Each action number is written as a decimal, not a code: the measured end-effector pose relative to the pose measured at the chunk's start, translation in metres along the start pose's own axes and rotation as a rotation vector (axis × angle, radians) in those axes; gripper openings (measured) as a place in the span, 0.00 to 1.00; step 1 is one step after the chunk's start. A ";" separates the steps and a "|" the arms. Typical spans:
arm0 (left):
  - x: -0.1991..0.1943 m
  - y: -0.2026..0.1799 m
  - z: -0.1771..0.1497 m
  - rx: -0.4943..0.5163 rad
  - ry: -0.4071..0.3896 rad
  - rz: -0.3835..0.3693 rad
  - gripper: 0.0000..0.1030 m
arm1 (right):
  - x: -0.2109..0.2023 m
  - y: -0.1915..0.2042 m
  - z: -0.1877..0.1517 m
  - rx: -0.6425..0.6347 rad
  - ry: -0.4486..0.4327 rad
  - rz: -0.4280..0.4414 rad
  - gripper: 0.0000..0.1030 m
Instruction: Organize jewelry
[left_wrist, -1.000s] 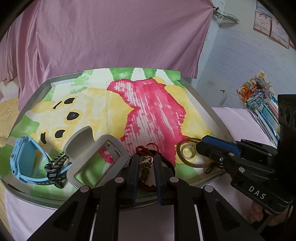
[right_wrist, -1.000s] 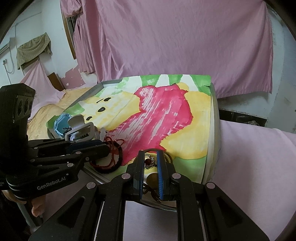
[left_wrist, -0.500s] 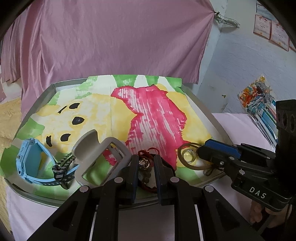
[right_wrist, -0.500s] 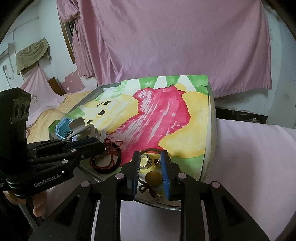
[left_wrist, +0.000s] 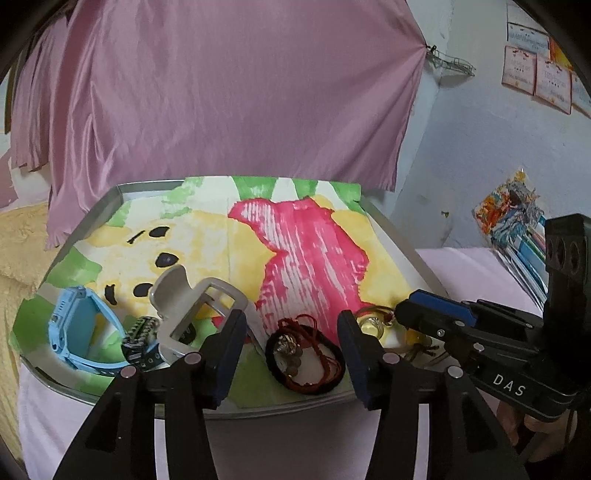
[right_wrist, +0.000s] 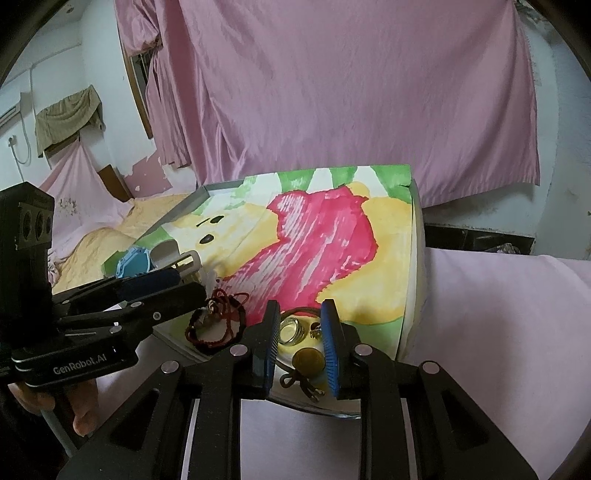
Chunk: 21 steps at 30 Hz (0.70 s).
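Your left hand-held gripper is opening around the red string bracelet at six o'clock on the tray, nothing pinched; your right hand-held gripper sits spread over the ring, so pick next.

Pink curtain hanging behind, covering most of wall. Pale blue wall showing at right, papers sticking to it. Yellow blanket lying off left. Daylight looking soft.

Probably a bedroom (bedding, draped sheets)
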<state>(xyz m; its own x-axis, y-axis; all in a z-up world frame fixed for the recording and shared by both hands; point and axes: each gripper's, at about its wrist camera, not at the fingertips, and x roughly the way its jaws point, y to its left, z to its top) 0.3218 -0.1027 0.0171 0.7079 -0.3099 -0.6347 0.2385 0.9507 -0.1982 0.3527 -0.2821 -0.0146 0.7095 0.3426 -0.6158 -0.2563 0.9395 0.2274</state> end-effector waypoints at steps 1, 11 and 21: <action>-0.001 0.000 0.000 -0.001 -0.005 0.002 0.47 | -0.001 0.000 0.000 0.000 -0.005 0.000 0.19; -0.019 0.011 0.002 -0.038 -0.096 0.063 0.66 | -0.017 0.002 0.001 0.006 -0.089 -0.007 0.44; -0.045 0.020 -0.006 -0.062 -0.213 0.161 0.92 | -0.041 0.009 0.000 -0.023 -0.191 -0.034 0.58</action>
<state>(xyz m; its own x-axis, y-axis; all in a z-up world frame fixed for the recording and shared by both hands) 0.2906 -0.0701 0.0371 0.8587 -0.1443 -0.4917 0.0754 0.9847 -0.1572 0.3209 -0.2883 0.0126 0.8290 0.3057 -0.4684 -0.2436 0.9511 0.1898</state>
